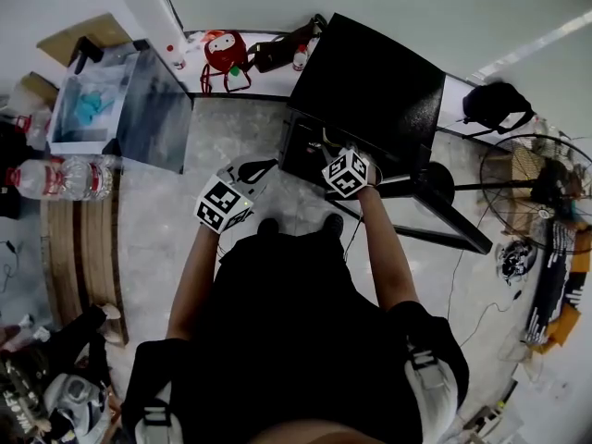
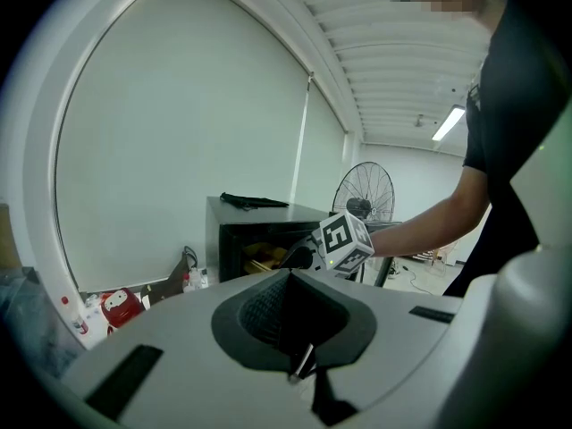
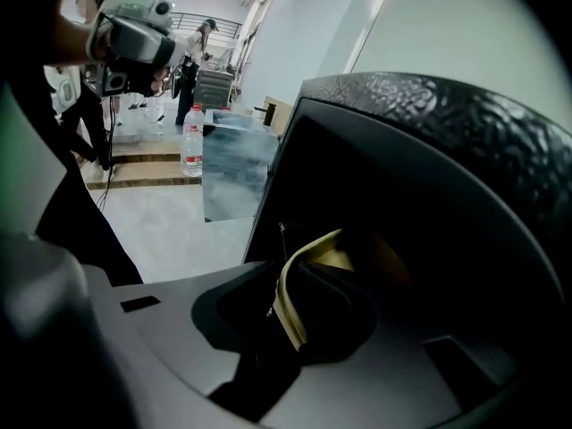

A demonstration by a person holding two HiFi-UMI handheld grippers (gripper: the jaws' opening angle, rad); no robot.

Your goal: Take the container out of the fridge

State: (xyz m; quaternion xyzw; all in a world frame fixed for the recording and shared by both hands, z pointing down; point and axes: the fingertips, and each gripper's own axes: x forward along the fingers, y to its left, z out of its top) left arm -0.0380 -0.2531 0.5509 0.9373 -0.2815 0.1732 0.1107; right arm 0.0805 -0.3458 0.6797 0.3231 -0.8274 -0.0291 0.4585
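Note:
A black mini fridge (image 1: 370, 81) stands open on the floor in front of me. My right gripper (image 1: 326, 148) reaches into its dark opening. In the right gripper view a yellow container (image 3: 326, 244) sits inside the fridge, and the right gripper (image 3: 290, 309) is shut on its rim. The left gripper view shows the fridge (image 2: 234, 213) from the side, with the yellow container (image 2: 259, 259) in it and the right gripper's marker cube (image 2: 344, 239) in front. My left gripper (image 1: 254, 167) hangs left of the fridge, shut and holding nothing.
A clear box (image 1: 139, 100) stands at the left, with a water bottle (image 1: 60, 176) and wooden steps (image 1: 79, 248) beside it. A floor fan (image 1: 532, 169) is at the right. A red bag (image 1: 225, 52) lies behind the fridge. A dark panel (image 1: 444, 206), perhaps the fridge door, juts out to the right.

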